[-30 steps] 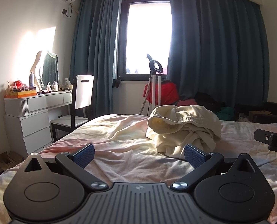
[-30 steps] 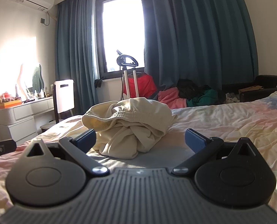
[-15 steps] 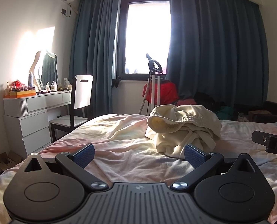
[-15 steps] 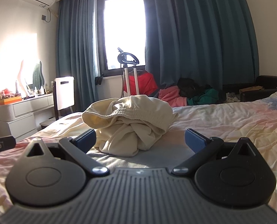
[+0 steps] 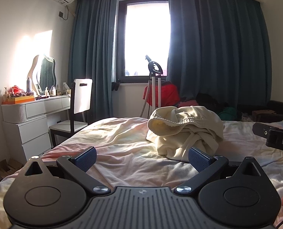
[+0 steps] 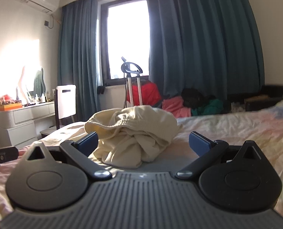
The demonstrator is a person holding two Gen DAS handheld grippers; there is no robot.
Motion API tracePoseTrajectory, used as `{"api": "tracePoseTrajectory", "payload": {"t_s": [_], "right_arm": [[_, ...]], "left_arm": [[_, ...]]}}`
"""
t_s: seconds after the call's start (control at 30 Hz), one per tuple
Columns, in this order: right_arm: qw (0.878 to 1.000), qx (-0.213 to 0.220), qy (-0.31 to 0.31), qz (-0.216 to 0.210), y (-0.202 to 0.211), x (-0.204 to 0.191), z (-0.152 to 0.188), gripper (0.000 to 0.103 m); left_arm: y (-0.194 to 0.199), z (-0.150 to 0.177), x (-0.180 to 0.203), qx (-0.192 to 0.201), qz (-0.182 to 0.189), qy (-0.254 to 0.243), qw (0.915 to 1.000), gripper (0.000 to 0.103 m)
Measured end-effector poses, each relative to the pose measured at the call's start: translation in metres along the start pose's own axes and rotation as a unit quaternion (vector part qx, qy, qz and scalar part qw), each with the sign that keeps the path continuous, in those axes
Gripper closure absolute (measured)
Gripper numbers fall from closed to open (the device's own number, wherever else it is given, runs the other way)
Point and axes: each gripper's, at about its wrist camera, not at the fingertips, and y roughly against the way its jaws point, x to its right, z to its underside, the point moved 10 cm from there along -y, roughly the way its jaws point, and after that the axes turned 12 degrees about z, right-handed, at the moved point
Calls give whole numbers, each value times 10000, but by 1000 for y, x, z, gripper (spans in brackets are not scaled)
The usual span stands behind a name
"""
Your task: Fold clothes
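Right wrist view shows the crumpled cream cotton garment (image 6: 133,133) bunched on the bed, both grippers (image 6: 142,143) (image 5: 141,158) spread and empty; advise seizing its ribbed waistband.

Both wrist views look low across the bed (image 5: 122,152) toward the window (image 6: 128,43).

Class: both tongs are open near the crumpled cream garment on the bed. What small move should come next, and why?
Probably ease the right tongs forward onto the cream garment: it lies bunched and ungripped on the bed, directly ahead of them.
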Motion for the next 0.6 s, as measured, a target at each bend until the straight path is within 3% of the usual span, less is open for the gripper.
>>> {"api": "tracePoseTrajectory", "payload": {"t_s": [0.17, 0.23, 0.3, 0.4, 0.5, 0.6], "right_arm": [[9997, 83, 187, -97, 2, -8, -1, 0], [9993, 56, 370, 45, 2, -10, -1, 0], [9988, 33, 367, 317, 2, -6, -1, 0], [9999, -124, 98, -10, 2, -7, -1, 0], [9993, -78, 68, 370, 2, -3, -1, 0], [9994, -137, 100, 289, 3, -6, 1, 0]], "left_arm": [[0, 0, -1, -1, 20, 34, 10000, 0], [0, 0, -1, -2, 31, 33, 10000, 0], [0, 0, -1, 3, 40, 33, 10000, 0], [1, 1, -2, 11, 56, 44, 10000, 0], [0, 1, -4, -3, 55, 95, 9999, 0], [-1, 2, -6, -17, 44, 142, 9999, 0]]}}
